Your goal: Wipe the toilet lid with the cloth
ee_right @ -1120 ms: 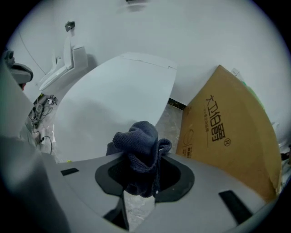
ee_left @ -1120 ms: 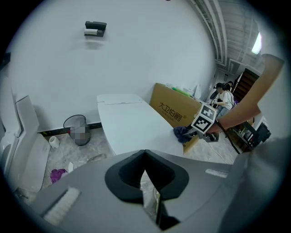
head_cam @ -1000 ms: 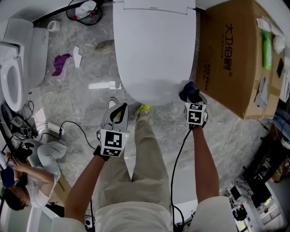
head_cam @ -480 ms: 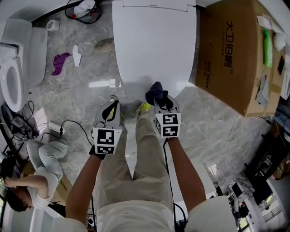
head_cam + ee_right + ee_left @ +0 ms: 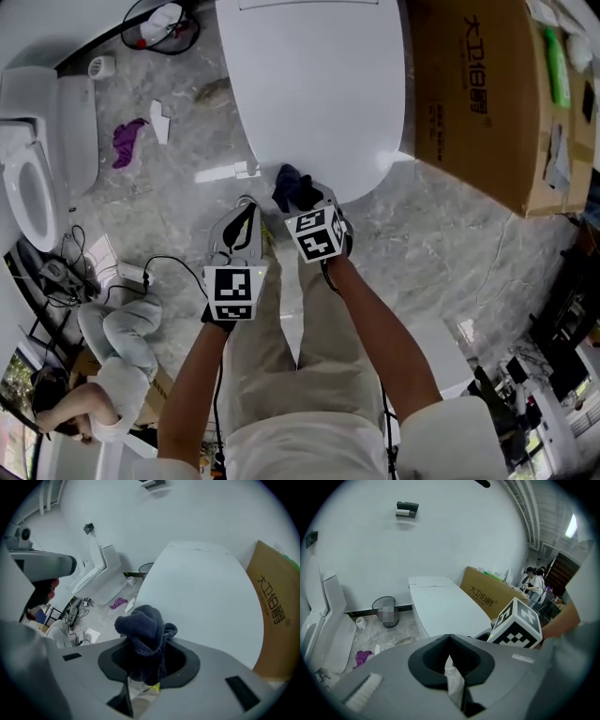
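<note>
Head view: two toilets are seen, one with a closed glossy white oval lid [image 5: 319, 84] at centre, and a second white toilet [image 5: 37, 159] with its seat exposed, well apart at the left. One brown printed cardboard box [image 5: 469, 103] stands just beside the lid on the right. Two grey two-jaw grippers are held below the lid. The left gripper [image 5: 244, 214] is pressed closed on nothing. Beside it, the right gripper [image 5: 305, 199] is clamped on the one bunched dark blue terry cloth [image 5: 292, 186], which is placed at the lid's near rim. One purple rag [image 5: 127, 141] lies on the grey marble floor [image 5: 441, 244].
</note>
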Demonstrator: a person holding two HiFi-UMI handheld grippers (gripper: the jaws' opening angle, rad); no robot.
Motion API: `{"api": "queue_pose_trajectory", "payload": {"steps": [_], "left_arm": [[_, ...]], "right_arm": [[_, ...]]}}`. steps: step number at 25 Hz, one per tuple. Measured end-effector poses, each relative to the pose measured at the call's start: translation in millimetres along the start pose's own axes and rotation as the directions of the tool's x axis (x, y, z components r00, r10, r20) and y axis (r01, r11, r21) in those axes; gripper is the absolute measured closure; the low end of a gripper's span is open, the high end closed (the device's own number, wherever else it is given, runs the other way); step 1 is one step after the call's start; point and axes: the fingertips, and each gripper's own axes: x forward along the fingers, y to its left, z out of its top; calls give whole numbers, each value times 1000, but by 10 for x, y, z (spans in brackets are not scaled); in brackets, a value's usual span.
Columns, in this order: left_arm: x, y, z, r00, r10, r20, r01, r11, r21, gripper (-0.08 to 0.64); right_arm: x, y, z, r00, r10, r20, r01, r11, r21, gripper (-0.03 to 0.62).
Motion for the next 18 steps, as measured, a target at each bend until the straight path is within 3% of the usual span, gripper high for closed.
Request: {"api": "queue_pose_trajectory", "payload": {"steps": [6, 18], "left_arm": [[33, -111, 69, 1000, -21, 8, 21, 1000, 5, 560], [4, 24, 63, 1000, -14, 6, 13, 1000, 8, 560]], "right_arm": [[-26, -88, -79, 1000, 22, -20, -23, 998, -55, 468], [-109, -363, -183, 999, -4, -34, 3, 1000, -21, 468]]}}
